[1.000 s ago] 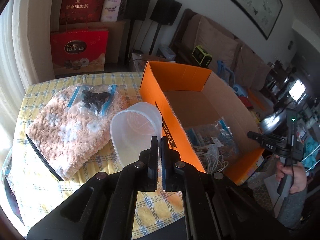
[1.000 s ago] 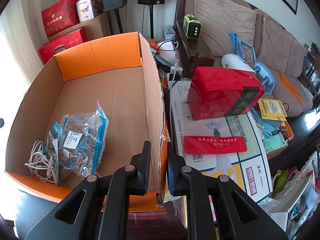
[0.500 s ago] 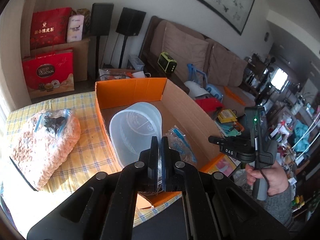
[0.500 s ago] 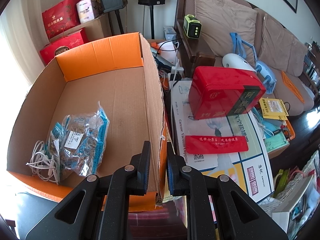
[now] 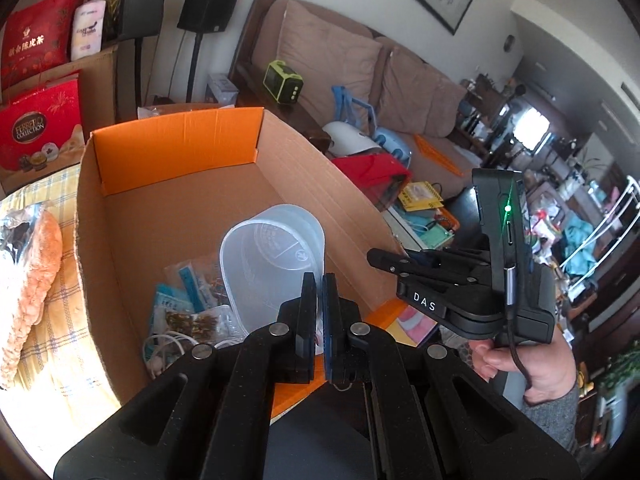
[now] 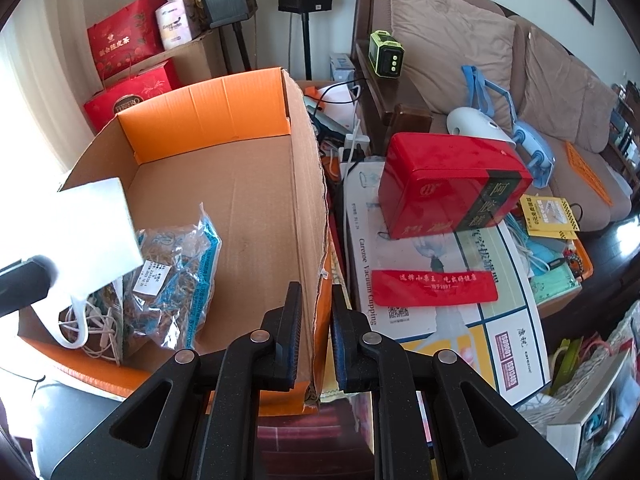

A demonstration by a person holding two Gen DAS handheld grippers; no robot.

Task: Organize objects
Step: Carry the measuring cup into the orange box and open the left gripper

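Note:
My left gripper point(image 5: 319, 280) is shut on the rim of a translucent plastic measuring cup point(image 5: 272, 256) and holds it over the open cardboard box point(image 5: 176, 148). The cup also shows at the left of the right wrist view point(image 6: 80, 224). My right gripper point(image 6: 316, 292) is shut on the box's right wall point(image 6: 308, 200); it also shows in the left wrist view point(image 5: 404, 264). A bag of rubber bands point(image 6: 176, 256) and a white cable point(image 6: 100, 328) lie on the box floor.
A fluffy peach cloth point(image 5: 28, 276) with a zip bag lies on the yellow checked tablecloth point(image 5: 64, 360) left of the box. A red tin point(image 6: 452, 188) and a vacuum cupping box point(image 6: 440, 316) sit right of the box. A sofa point(image 6: 500, 52) stands behind.
My left gripper has carried the cup from the tablecloth rightward to above the box's inside. My right gripper has stayed clamped on the box wall.

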